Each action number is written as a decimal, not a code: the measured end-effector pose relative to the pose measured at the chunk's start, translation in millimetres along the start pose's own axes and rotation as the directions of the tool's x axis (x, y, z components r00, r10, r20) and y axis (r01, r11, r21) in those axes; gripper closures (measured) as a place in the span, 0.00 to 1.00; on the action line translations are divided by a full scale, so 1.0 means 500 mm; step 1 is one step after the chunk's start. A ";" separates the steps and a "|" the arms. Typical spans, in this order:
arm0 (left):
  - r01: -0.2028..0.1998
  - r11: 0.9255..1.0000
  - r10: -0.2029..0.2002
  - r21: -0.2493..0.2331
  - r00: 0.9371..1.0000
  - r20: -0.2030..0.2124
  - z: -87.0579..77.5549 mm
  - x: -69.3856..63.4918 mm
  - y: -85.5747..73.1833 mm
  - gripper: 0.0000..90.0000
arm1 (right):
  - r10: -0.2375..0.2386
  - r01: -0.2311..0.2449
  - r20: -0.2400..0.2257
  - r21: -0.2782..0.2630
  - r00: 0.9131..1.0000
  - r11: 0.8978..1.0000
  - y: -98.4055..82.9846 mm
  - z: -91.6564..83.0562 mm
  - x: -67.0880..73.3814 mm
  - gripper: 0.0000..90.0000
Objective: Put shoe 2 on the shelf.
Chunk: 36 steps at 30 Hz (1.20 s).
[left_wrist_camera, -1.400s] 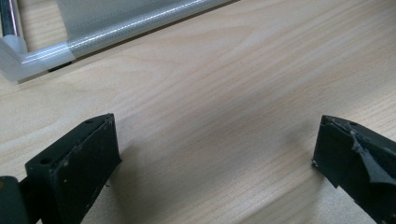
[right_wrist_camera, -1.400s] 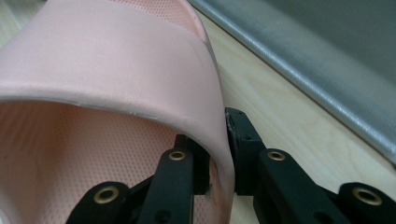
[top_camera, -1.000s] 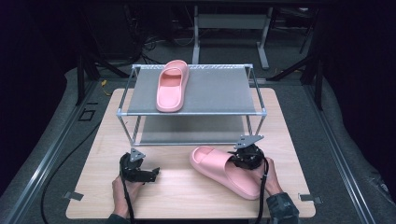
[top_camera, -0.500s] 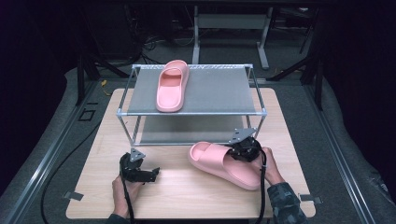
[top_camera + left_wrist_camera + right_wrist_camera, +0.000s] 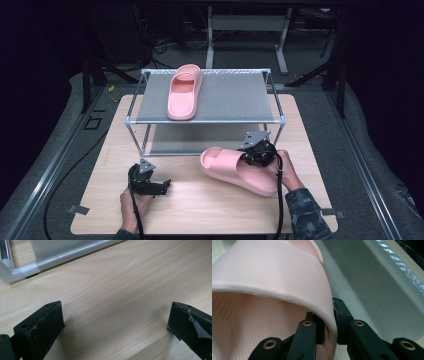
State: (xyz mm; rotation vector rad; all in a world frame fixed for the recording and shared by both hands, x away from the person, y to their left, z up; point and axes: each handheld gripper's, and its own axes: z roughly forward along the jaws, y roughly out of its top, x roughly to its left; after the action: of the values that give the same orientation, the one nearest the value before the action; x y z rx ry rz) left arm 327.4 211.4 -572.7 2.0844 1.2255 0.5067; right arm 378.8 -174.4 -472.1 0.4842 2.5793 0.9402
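Observation:
A pink slide sandal [image 5: 235,170] lies on the wooden table [image 5: 200,205] in front of the rack, toe pointing left. My right gripper [image 5: 251,156] is shut on the edge of its strap [image 5: 287,282], one jaw inside the strap and one outside. A second pink sandal [image 5: 183,92] rests on the top shelf of the two-tier rack [image 5: 225,100], toward its left side. My left gripper [image 5: 162,185] sits low over bare table at the front left, open, with nothing between its fingers [image 5: 40,327].
The rack's metal frame and lower grey shelf [image 5: 190,140] stand just behind both grippers. Its front left foot and rail [image 5: 15,271] lie close ahead of the left gripper. Cables trail off the table's front edge. Dark floor surrounds the table.
The right gripper has moved toward the rack with the sandal, dragging it slightly back and left. The left gripper has stayed still.

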 end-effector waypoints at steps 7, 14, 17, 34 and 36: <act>0.000 1.000 0.000 0.000 1.000 0.000 0.000 0.000 0.000 0.00 | -0.047 0.047 -0.012 -0.003 0.999 0.999 0.024 -0.009 -0.004 0.91; -0.001 1.000 0.001 0.001 1.000 0.000 0.000 0.000 0.000 0.00 | -0.077 0.077 -0.012 -0.013 0.997 0.997 0.052 -0.027 -0.011 0.91; 0.000 1.000 0.000 0.000 1.000 0.000 0.000 0.000 0.000 0.00 | -0.085 0.085 -0.012 -0.024 0.996 0.996 0.062 -0.033 -0.013 0.91; -0.001 1.000 0.001 0.001 1.000 0.000 0.000 0.000 0.000 0.00 | -0.121 0.120 -0.008 -0.029 0.993 0.992 0.106 -0.071 -0.029 0.91; -0.001 1.000 0.001 0.000 1.000 0.000 0.000 0.000 0.000 0.00 | -0.122 0.122 -0.010 -0.030 0.992 0.992 0.109 -0.074 -0.030 0.91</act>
State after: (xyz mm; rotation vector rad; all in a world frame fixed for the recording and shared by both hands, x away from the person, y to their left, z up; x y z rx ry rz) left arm 327.4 211.4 -572.7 2.0852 1.2250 0.5068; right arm 386.5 -161.6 -406.4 0.3097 2.5687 0.9390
